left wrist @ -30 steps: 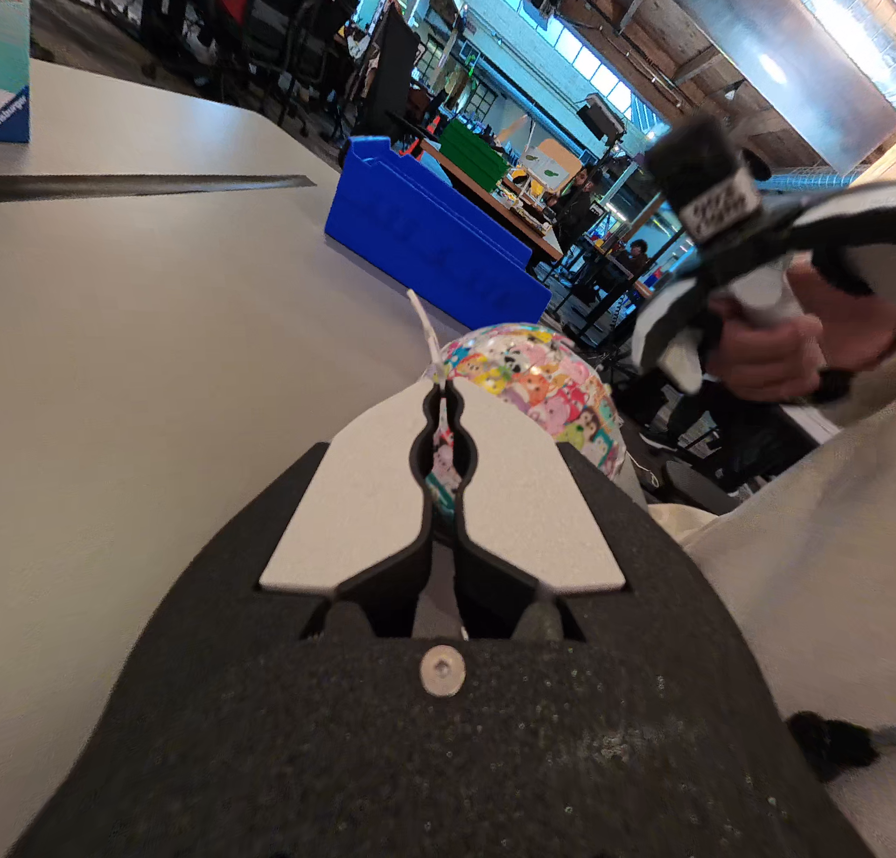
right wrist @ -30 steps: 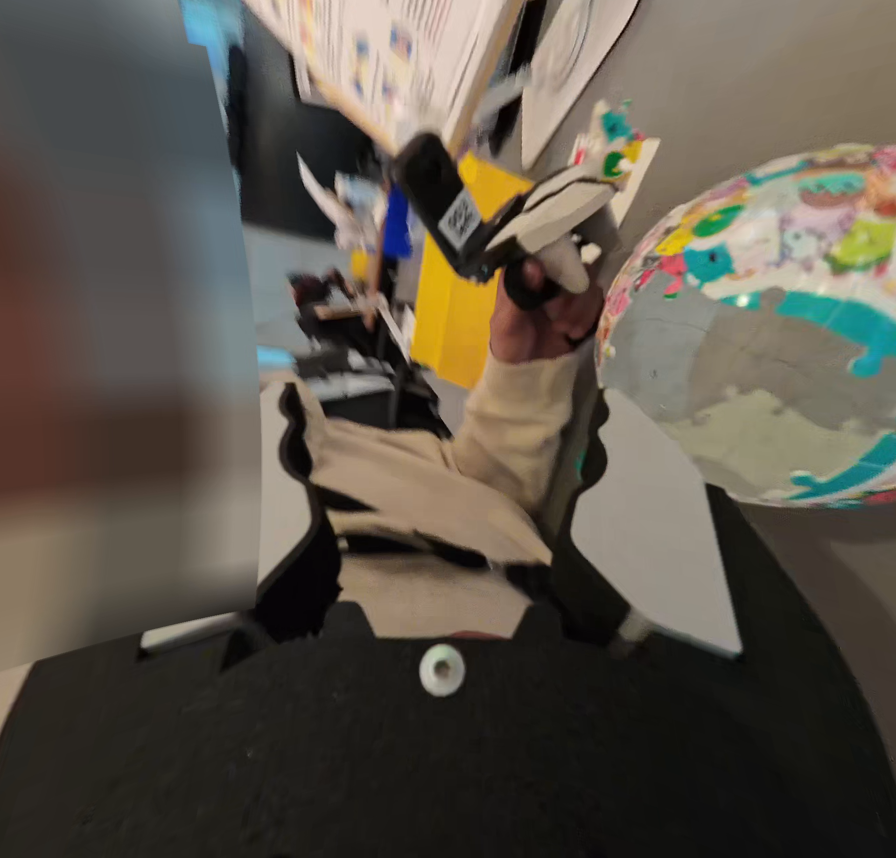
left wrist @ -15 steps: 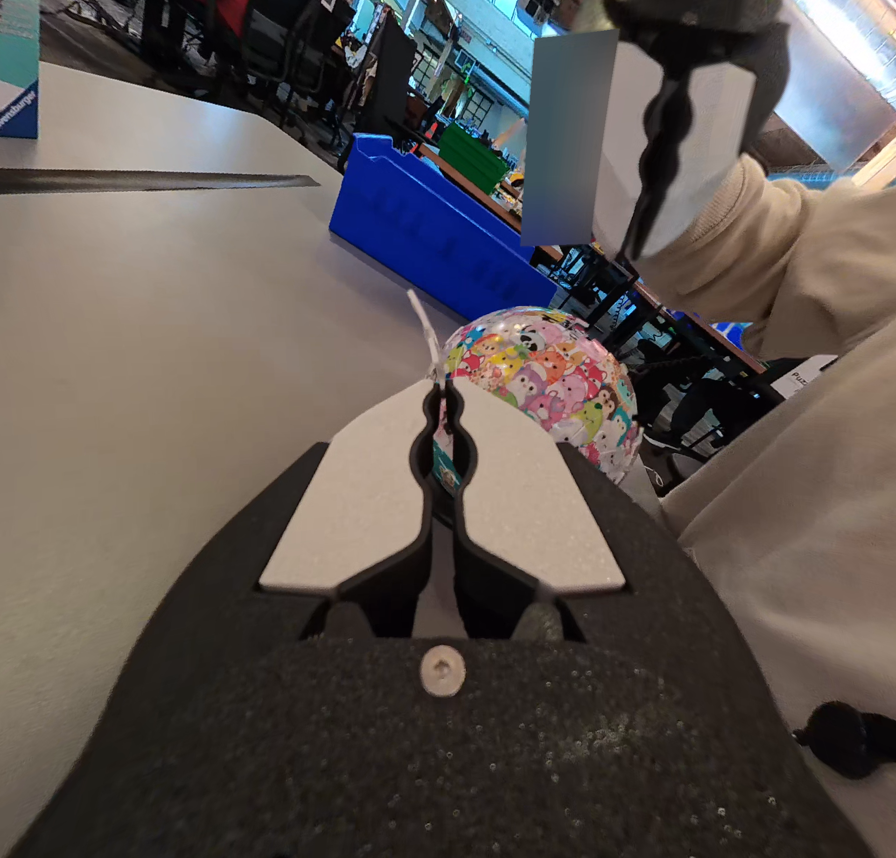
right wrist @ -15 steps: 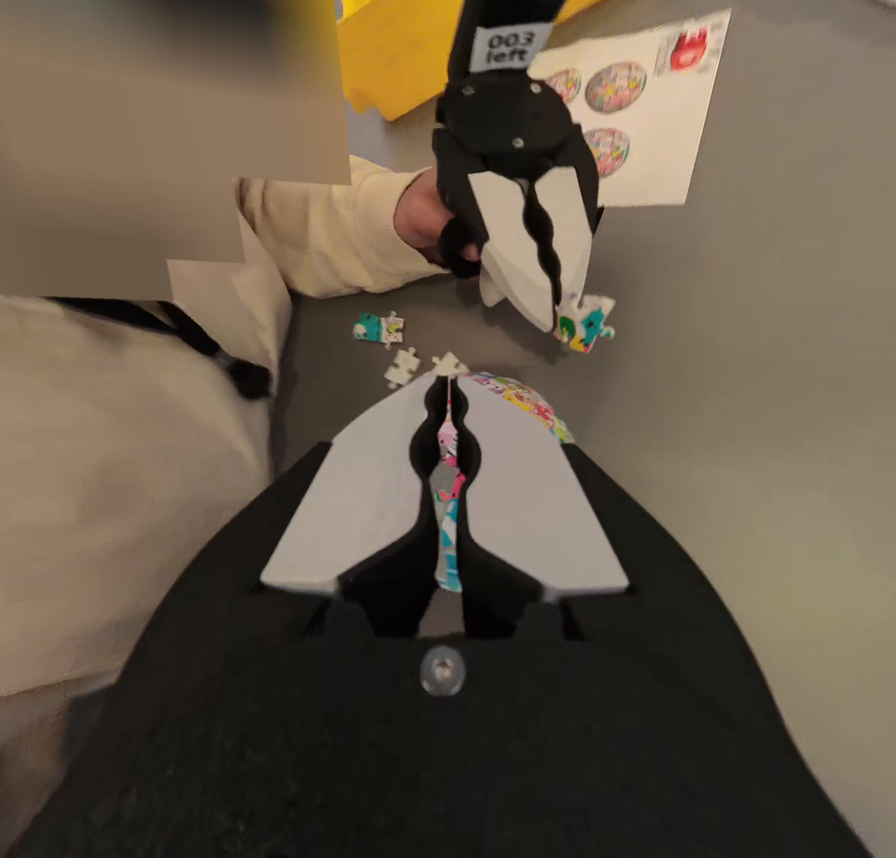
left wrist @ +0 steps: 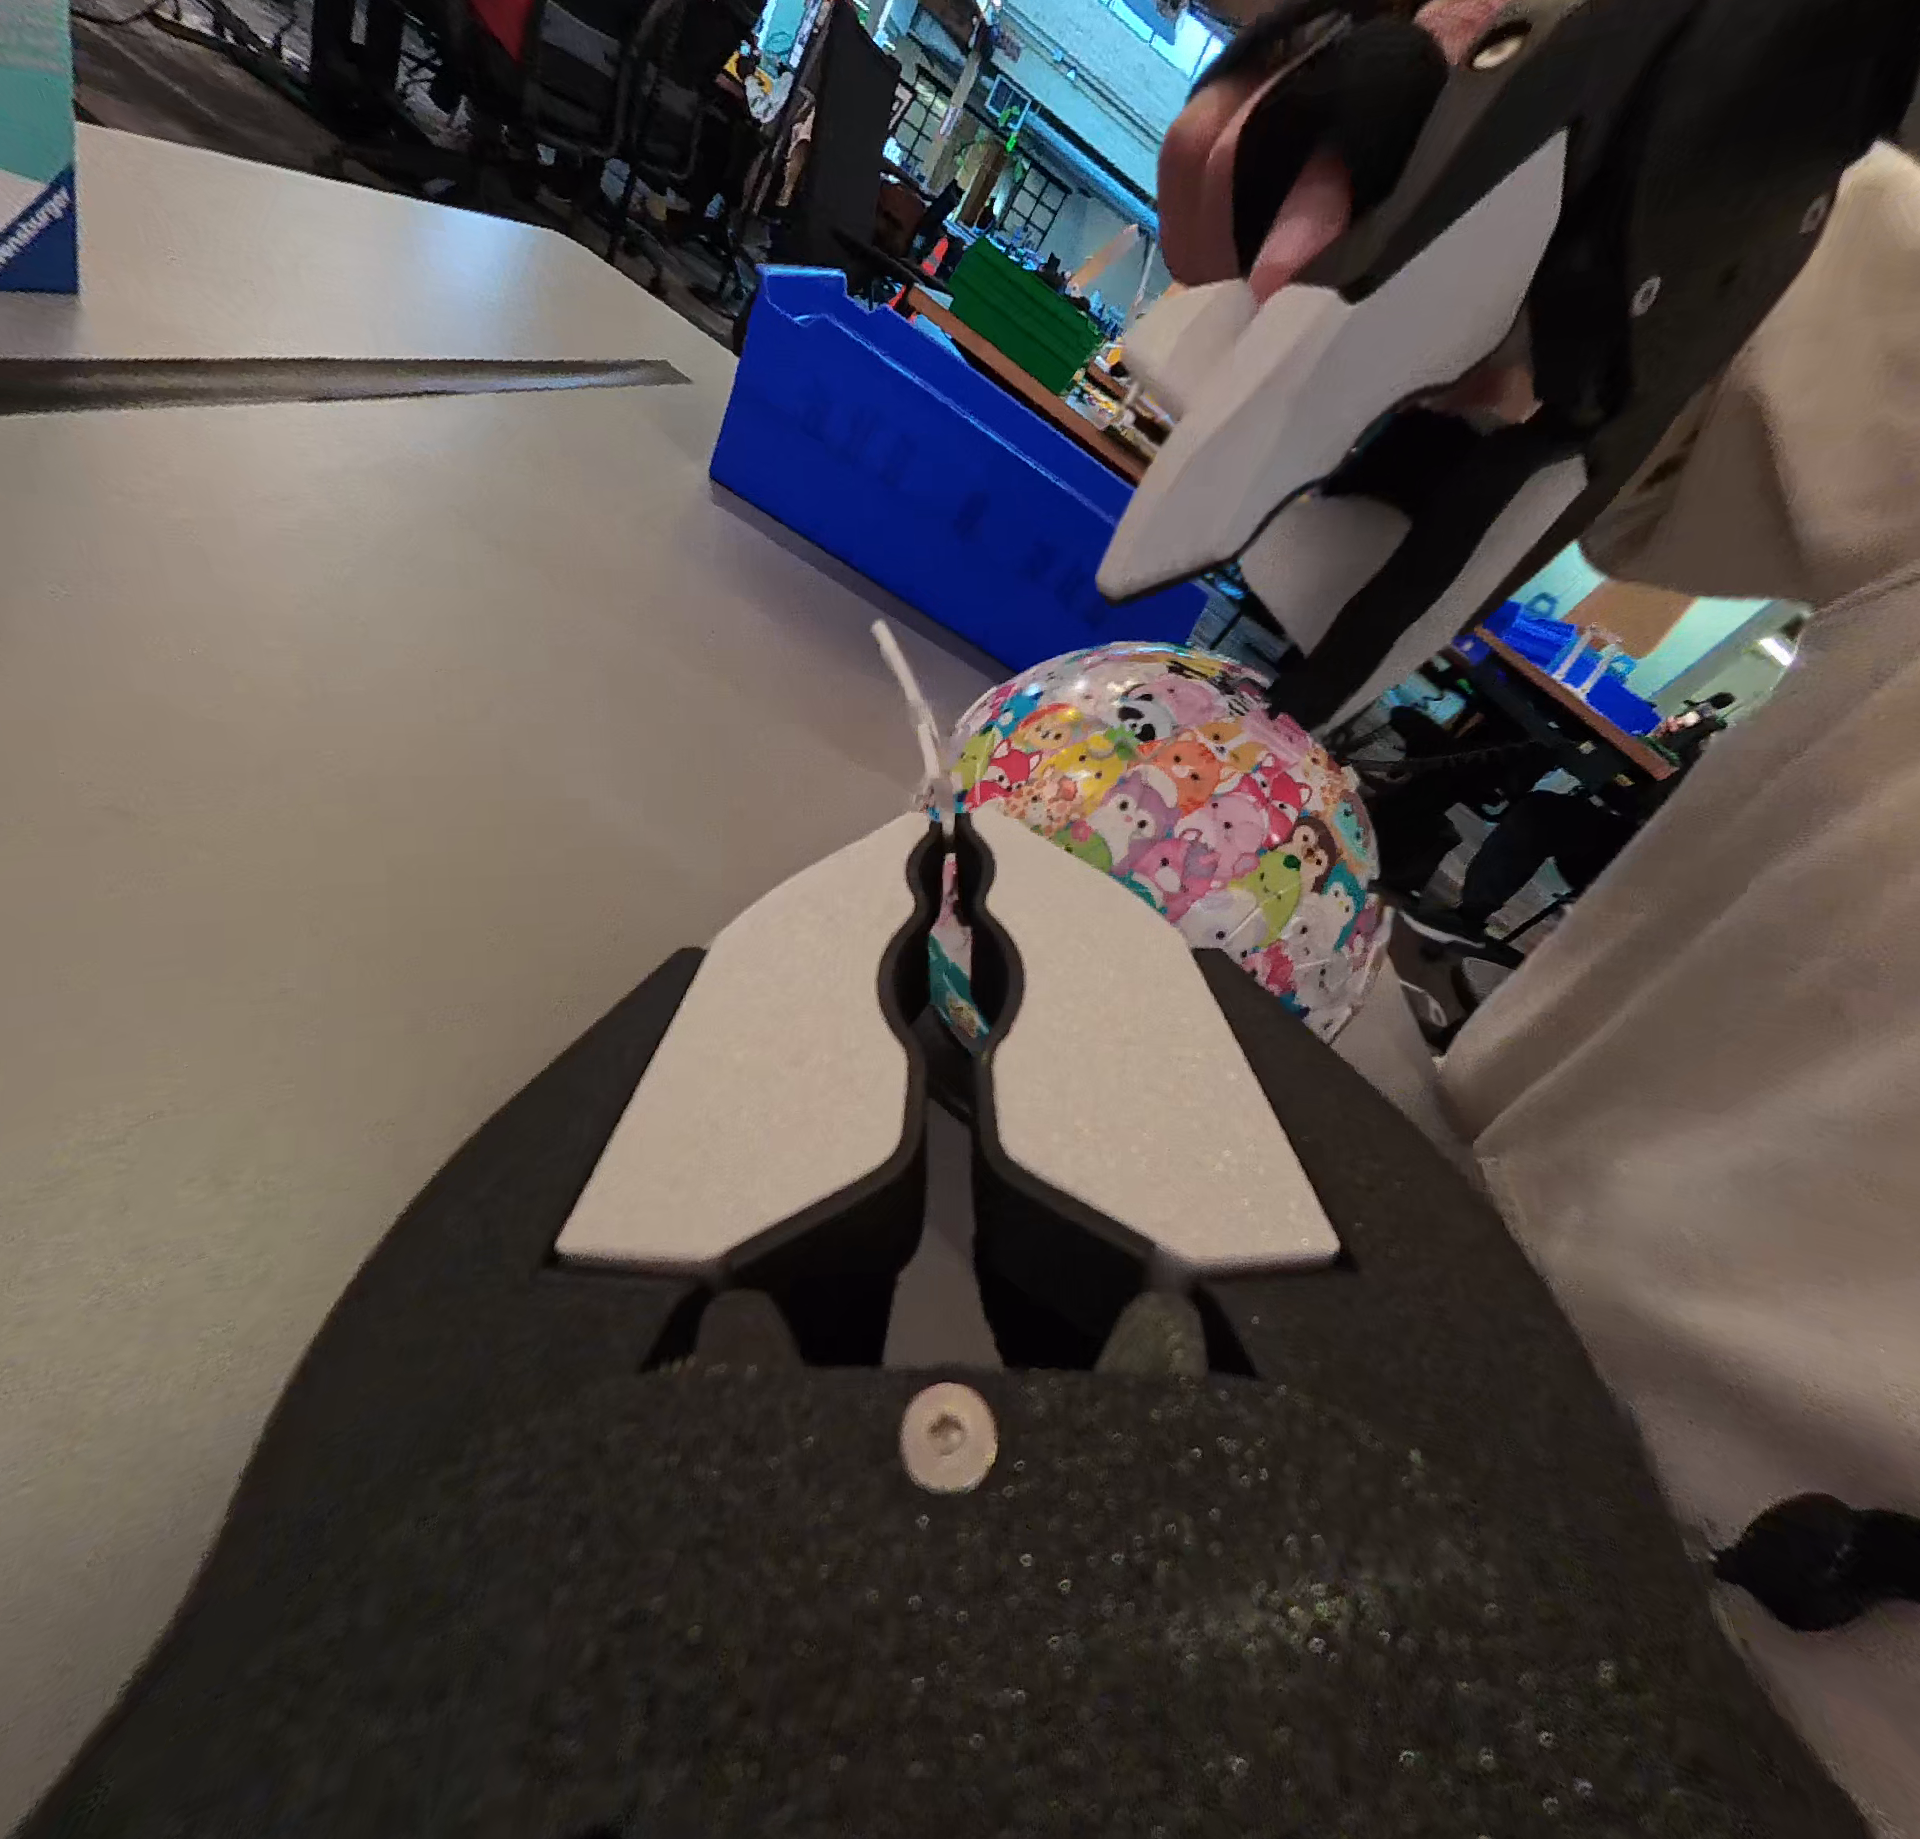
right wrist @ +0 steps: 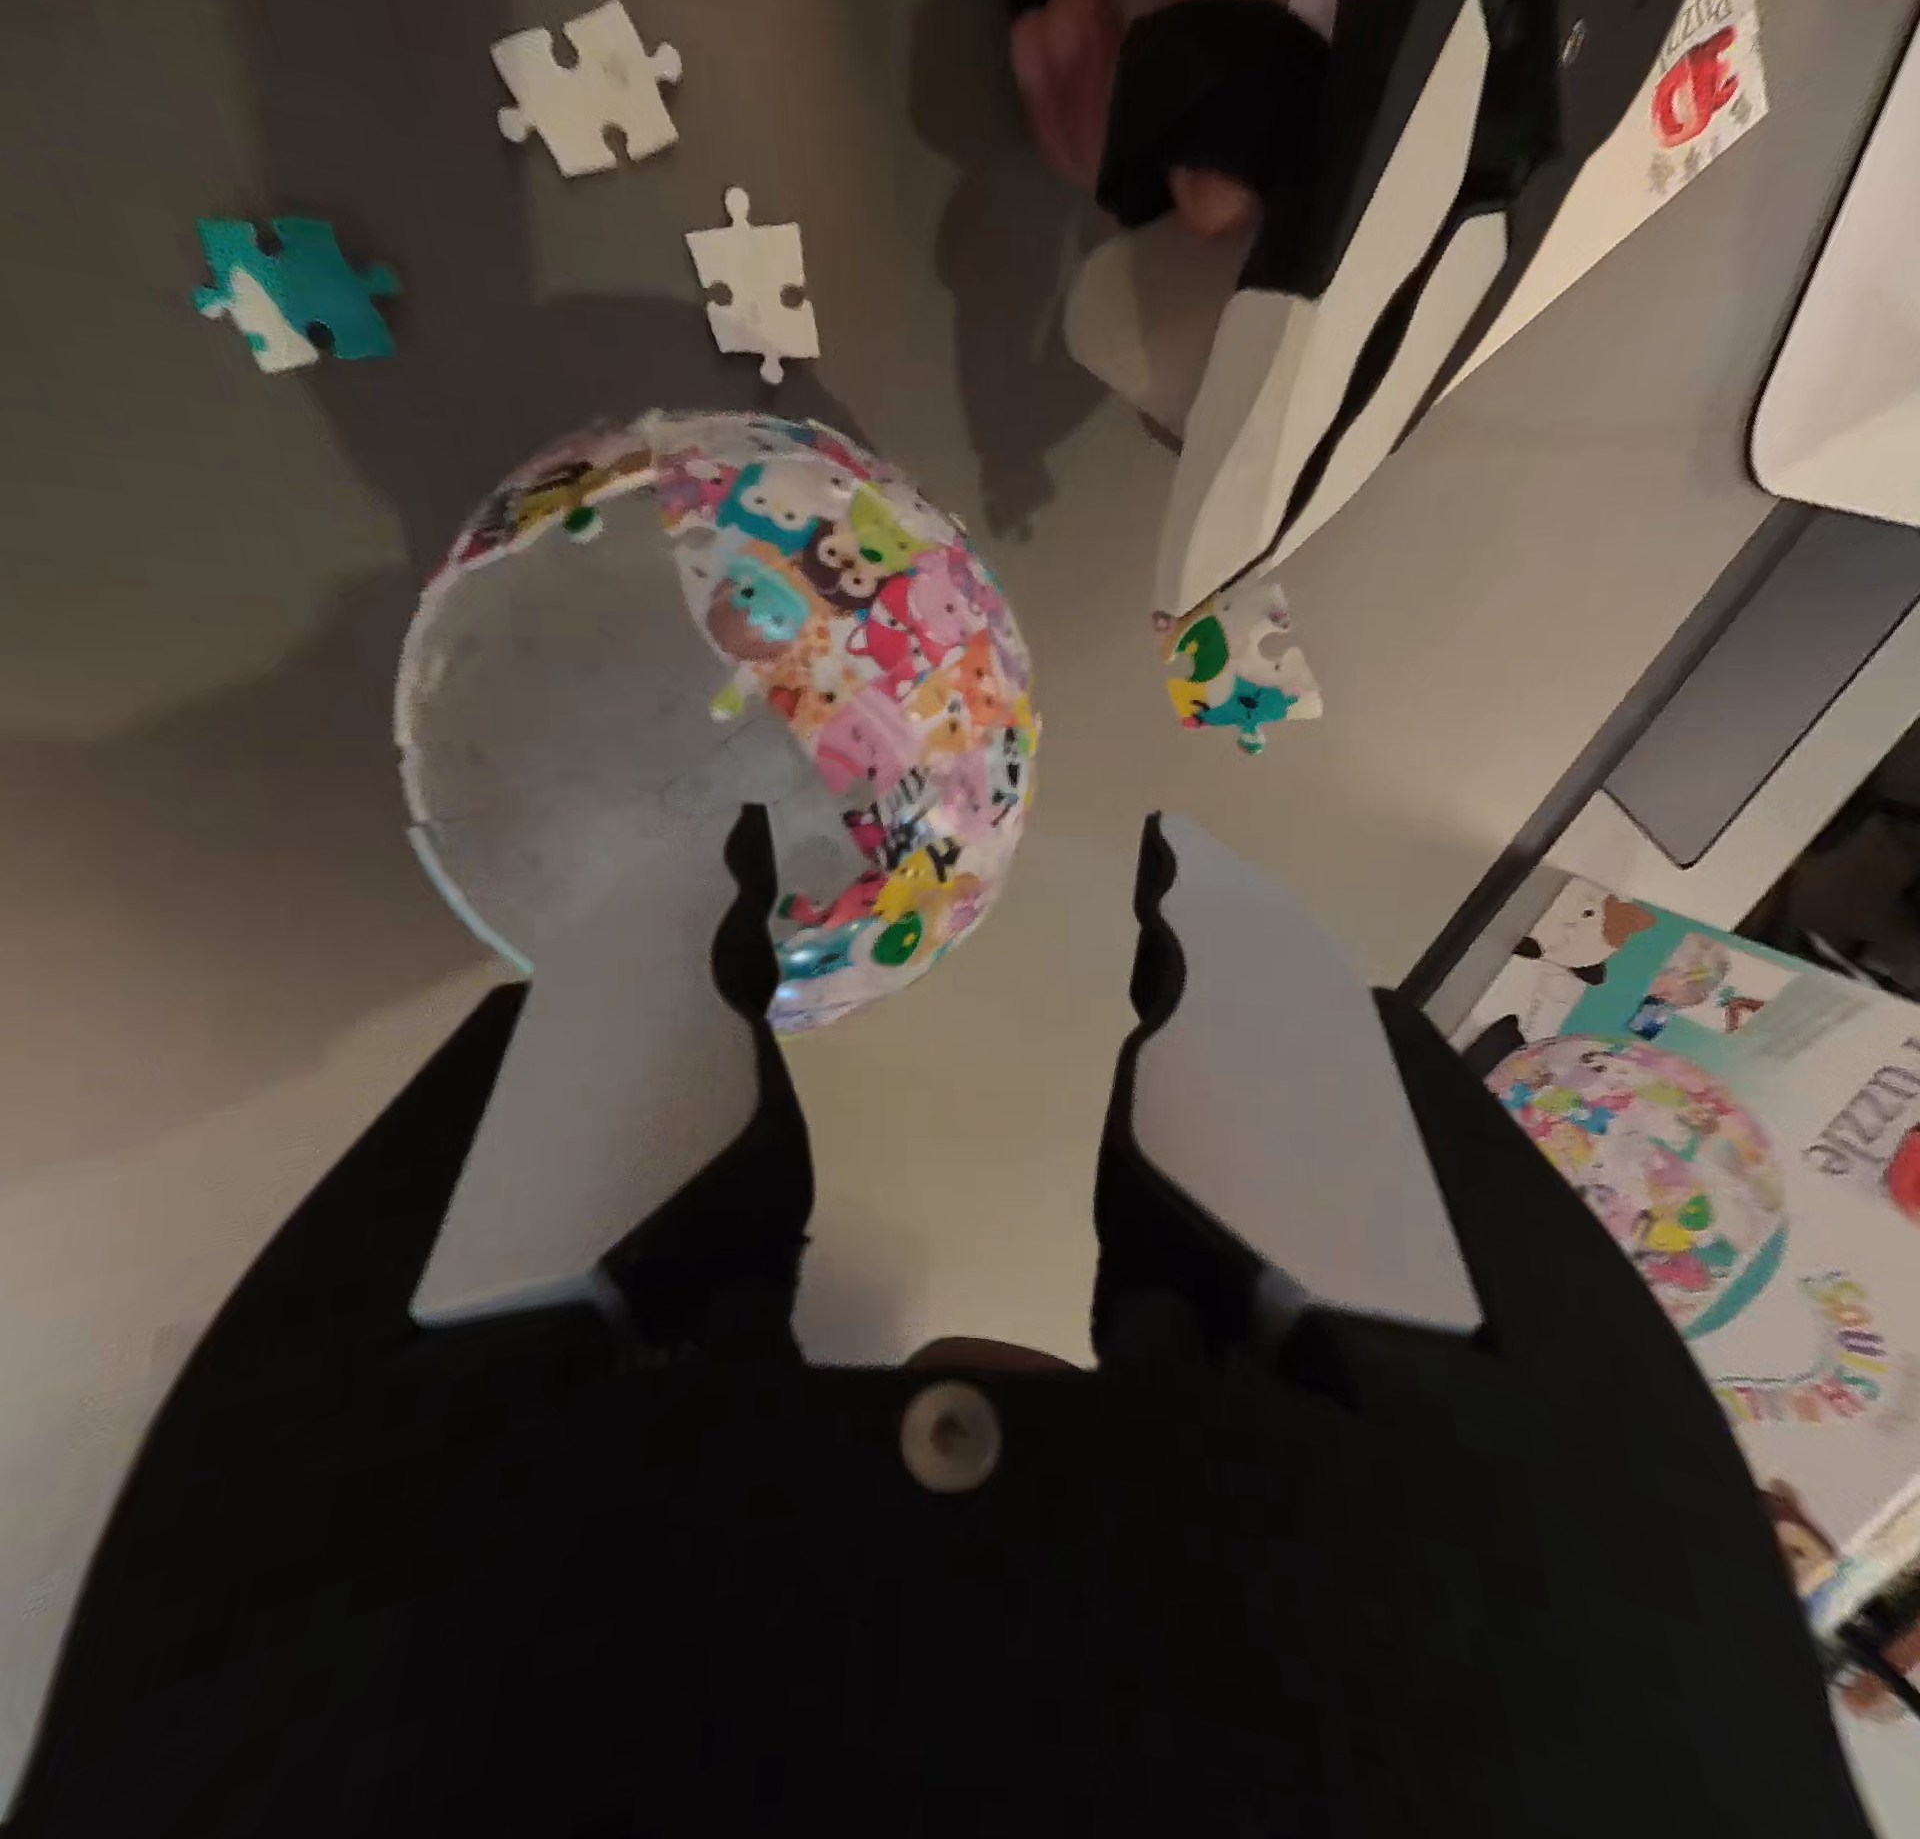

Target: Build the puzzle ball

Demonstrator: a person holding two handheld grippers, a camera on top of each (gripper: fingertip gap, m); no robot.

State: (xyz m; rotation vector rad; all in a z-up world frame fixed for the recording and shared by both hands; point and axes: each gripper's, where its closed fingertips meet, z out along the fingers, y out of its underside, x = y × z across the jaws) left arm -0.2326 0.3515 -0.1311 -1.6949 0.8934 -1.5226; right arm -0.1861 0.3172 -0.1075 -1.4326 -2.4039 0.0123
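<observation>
Because the partly built puzzle ball (right wrist: pixel 727 709) rests on the grey table (right wrist: pixel 208 958) just ahead and left of the right gripper (right wrist: pixel 951 833), whose jaws stand wide apart and empty, that gripper is the nearer to the ball: its left finger overlaps the ball's lower edge in the right wrist view. The ball's open gap faces up and to the left there. The left gripper (right wrist: pixel 1195 600) sits to the ball's right, jaws pinched narrow on 1 colourful puzzle piece (right wrist: pixel 1242 672) that hangs from its tips, apart from the ball. In the left wrist view the piece (left wrist: pixel 935 750) stands edge-on between the left gripper's (left wrist: pixel 951 833) tips, with the ball (left wrist: pixel 1174 823) beyond. 3 loose pieces (right wrist: pixel 758 283) lie on the table past the ball.

Half a second ago the right gripper's jaws were closed on a piece; now they are spread and empty, and it has come lower over the ball.
</observation>
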